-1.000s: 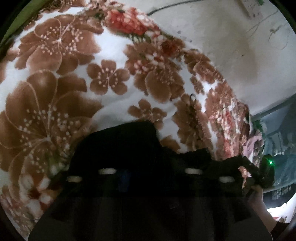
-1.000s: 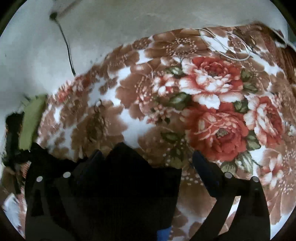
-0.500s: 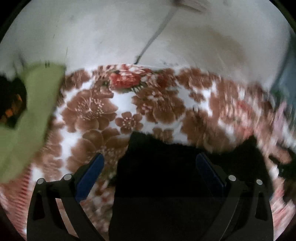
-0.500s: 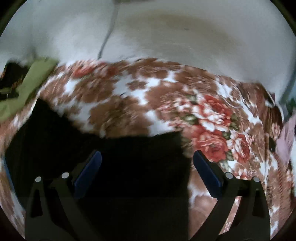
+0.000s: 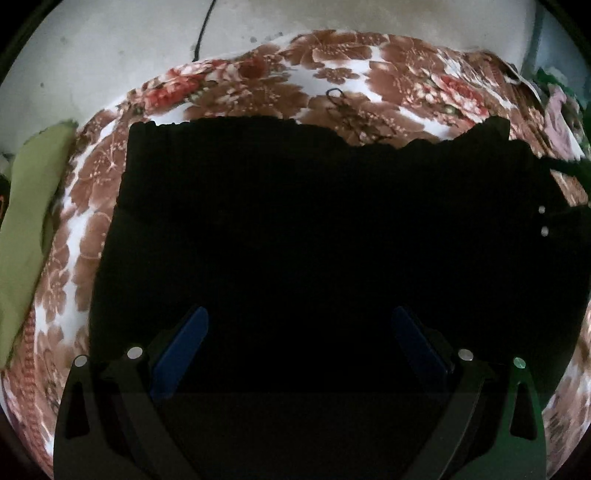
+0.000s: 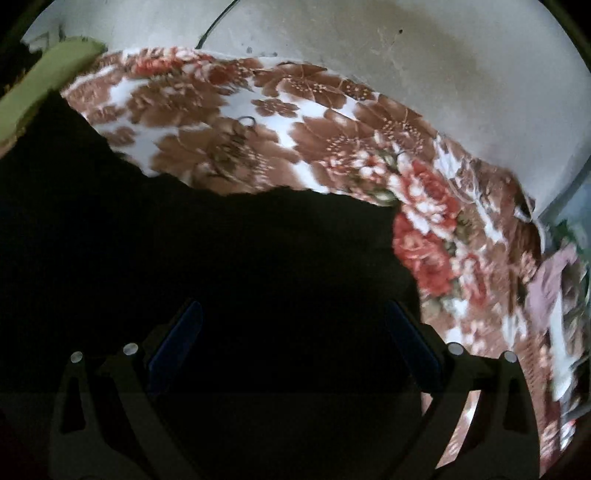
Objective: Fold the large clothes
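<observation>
Spread wide below and ahead of the left claw [image 5: 297, 343]: a large black garment of dull, light-swallowing cloth [image 5: 314, 221], lying flat on a plush white blanket printed with brown and red flowers [image 5: 369, 70]. Left claw's jaws just opened to full width, blue rubbery pads [image 5: 181, 354] well apart, nothing pinched between them, only black cloth lying underneath. Far edge of the garment ragged and wavy, with a small raised corner off to the far right. Out to the left of the claw, a soft olive-green folded cloth [image 5: 26, 221] resting beside the blanket's edge. Beyond the blanket, a pale rough plaster wall [image 5: 110, 55] with a thin black cord [image 5: 202, 29] trailing down it.

Over at the right claw [image 6: 291, 339]: jaws gaping too, blue pads [image 6: 177, 343] clear of any fabric, black garment [image 6: 221, 251] filling the space below and to the left, red-rose blanket [image 6: 424, 206] blurred to the right. No labels, brands or readable writing anywhere in view.
</observation>
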`<action>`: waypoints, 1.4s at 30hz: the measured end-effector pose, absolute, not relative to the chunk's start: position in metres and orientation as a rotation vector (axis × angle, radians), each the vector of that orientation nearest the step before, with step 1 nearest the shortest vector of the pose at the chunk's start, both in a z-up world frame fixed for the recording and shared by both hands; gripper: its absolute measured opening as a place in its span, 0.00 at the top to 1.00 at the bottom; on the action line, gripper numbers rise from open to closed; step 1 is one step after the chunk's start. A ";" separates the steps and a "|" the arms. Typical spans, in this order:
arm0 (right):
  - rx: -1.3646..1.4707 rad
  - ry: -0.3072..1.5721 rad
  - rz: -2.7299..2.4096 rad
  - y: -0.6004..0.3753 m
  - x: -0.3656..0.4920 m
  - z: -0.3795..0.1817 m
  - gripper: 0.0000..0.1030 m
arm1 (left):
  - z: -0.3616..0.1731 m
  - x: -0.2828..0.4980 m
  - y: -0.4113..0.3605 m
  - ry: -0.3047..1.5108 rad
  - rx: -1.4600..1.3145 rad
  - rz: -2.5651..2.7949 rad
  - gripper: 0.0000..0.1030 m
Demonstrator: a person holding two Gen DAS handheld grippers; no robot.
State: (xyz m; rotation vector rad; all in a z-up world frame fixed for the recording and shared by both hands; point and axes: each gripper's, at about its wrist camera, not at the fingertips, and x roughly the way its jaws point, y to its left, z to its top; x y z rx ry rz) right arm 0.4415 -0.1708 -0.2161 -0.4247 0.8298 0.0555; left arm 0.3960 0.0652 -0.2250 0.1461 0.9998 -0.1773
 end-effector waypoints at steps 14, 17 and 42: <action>-0.500 0.832 -0.033 -0.252 0.457 -0.223 0.05 | -0.226 0.388 0.139 0.975 0.174 -0.070 0.04; -0.457 0.857 -0.057 -0.273 0.454 -0.221 0.05 | -0.211 0.381 0.146 0.940 0.159 -0.024 0.04; -0.239 0.849 0.180 -0.177 0.283 -0.153 0.05 | -0.164 0.207 0.139 0.924 -0.083 0.065 0.05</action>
